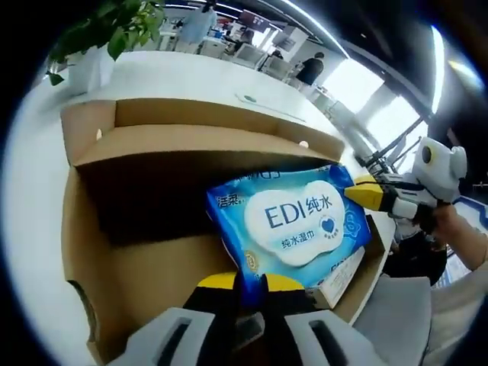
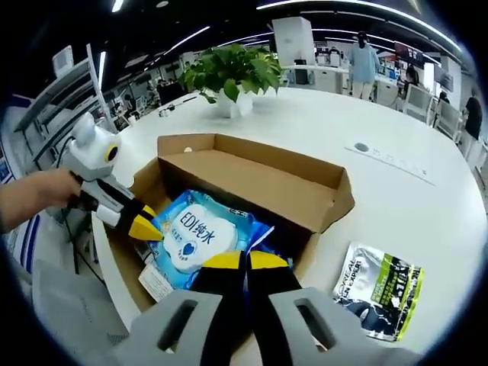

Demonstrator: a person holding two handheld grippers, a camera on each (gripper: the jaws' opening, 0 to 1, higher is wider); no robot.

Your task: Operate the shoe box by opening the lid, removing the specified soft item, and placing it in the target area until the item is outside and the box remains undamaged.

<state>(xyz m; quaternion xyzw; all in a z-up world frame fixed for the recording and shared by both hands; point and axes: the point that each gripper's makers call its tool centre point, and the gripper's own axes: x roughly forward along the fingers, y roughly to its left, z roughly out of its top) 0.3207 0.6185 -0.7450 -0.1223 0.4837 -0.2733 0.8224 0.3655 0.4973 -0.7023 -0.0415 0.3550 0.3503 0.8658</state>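
Blue wet-wipes pack (image 1: 293, 221) sits inside the open cardboard box (image 1: 145, 252) on the white table (image 2: 396, 191); the left gripper (image 1: 248, 284) pinches the pack's near edge with narrow jaws; the right gripper (image 2: 244, 261) bites its other edge, jaws nearly closed on it; a dark packet (image 2: 379, 290) lies on the table at four o'clock of the box; a green plant (image 2: 229, 72) stands at twelve.
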